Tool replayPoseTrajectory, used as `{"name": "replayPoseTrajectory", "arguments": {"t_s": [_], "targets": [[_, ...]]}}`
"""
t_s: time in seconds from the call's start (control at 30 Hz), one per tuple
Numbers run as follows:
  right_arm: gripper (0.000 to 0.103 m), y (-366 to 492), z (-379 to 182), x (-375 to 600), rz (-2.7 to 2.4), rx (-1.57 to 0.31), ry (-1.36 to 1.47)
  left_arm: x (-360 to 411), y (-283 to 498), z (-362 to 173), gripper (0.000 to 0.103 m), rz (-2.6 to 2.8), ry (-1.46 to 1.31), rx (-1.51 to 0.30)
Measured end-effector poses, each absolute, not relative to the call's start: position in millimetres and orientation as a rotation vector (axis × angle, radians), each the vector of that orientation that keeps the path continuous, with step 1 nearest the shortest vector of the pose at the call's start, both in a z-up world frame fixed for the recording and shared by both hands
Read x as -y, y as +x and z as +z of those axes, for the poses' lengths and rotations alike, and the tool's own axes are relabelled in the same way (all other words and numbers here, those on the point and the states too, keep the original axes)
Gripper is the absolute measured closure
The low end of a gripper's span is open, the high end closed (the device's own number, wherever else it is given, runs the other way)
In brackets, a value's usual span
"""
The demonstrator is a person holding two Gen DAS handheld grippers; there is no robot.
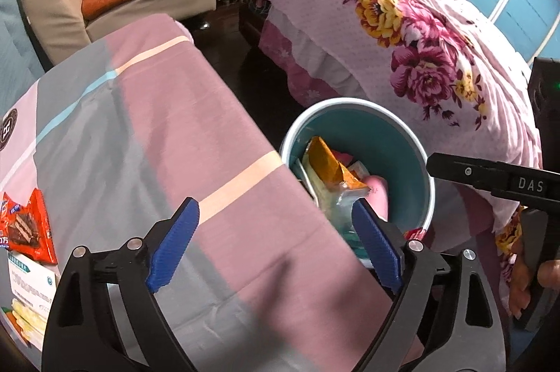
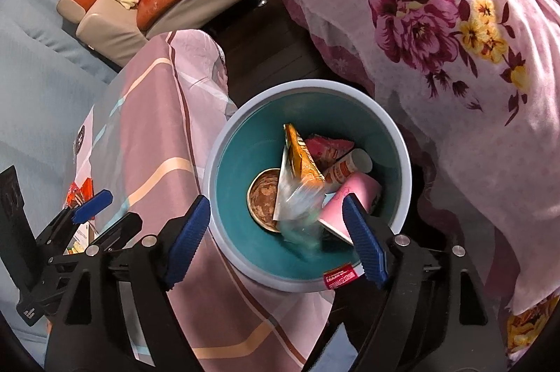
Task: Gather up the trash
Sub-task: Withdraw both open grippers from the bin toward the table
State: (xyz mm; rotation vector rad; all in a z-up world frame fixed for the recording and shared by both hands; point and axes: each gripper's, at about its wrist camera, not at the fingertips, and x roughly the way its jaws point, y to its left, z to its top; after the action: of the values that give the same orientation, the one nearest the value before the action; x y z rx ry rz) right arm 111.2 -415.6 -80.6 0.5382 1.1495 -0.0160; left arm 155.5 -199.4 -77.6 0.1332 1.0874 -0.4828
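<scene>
- Trash fills the bottom of a teal bin (image 2: 245, 162) with a pale rim: an orange-and-silver snack bag (image 2: 297, 162) standing on end, a pink paper cup (image 2: 353, 197) lying on its side, a white-and-orange tube (image 2: 346, 169), a round brown lid (image 2: 264, 193), and a blurred clear wrapper (image 2: 301, 218).
- Bin stands on the floor between the tabletop's (image 1: 140, 133) right edge and the floral bed (image 1: 402, 32).
- A red chocolate wafer wrapper (image 1: 29, 225) lies at the tabletop's left edge, with a white printed card (image 1: 29, 284) just beside it.
- Left gripper (image 1: 276, 239) hovers over the tabletop's right edge, spread wide and empty.
- Right gripper (image 2: 276, 235) hangs above the bin's near rim, also wide apart, gripping nothing; the blurred wrapper sits between its fingers, apart from both.
</scene>
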Motion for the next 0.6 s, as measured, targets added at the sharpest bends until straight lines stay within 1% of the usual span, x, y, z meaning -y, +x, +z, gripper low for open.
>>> {"name": "replayPoseTrajectory", "arguments": {"t_s": [0.13, 0.6], "targets": [[0.027, 110, -78, 407, -0.024, -1.158, 0.528, 186, 154, -78, 0.012, -0.474, 0.117, -1.09], [0.027, 114, -55, 349, 0.033, -1.168, 0.425, 113, 141, -69, 0.011, -0.396, 0.052, -1.068]]}}
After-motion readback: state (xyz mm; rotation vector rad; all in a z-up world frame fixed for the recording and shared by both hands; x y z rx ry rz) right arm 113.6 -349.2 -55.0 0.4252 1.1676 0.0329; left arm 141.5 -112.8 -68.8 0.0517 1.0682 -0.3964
